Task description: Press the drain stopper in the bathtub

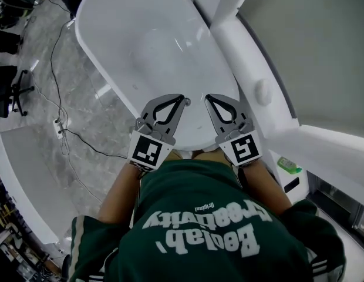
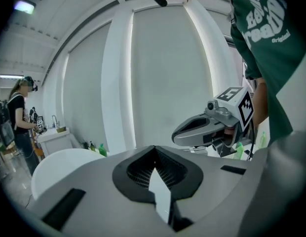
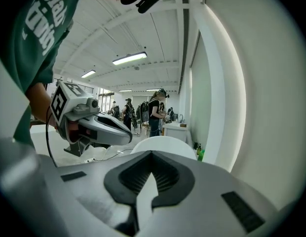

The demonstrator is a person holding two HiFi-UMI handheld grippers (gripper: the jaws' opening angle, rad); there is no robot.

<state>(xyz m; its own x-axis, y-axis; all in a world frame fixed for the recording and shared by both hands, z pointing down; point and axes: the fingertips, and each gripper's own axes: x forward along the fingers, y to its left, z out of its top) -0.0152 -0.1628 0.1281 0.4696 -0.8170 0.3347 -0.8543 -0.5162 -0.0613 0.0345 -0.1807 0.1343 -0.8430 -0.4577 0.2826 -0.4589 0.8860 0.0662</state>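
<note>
The white oval bathtub (image 1: 111, 34) lies below me in the head view, and its basin shows no stopper that I can make out. Both grippers hang side by side over the tub's near rim. My left gripper (image 1: 183, 102) has its jaws shut with nothing between them, and my right gripper (image 1: 208, 98) is shut and empty too. In the left gripper view my own closed jaws (image 2: 154, 149) fill the foreground, with the right gripper (image 2: 212, 127) beside them. The right gripper view shows its closed jaws (image 3: 152, 154) and the left gripper (image 3: 94, 125).
A white ledge with a round knob (image 1: 262, 91) runs along the tub's right side. A green bottle (image 1: 287, 165) stands at the right. A cable (image 1: 59, 98) and a power strip (image 1: 59, 128) lie on the marble floor at the left. Other people (image 3: 155, 112) stand far off.
</note>
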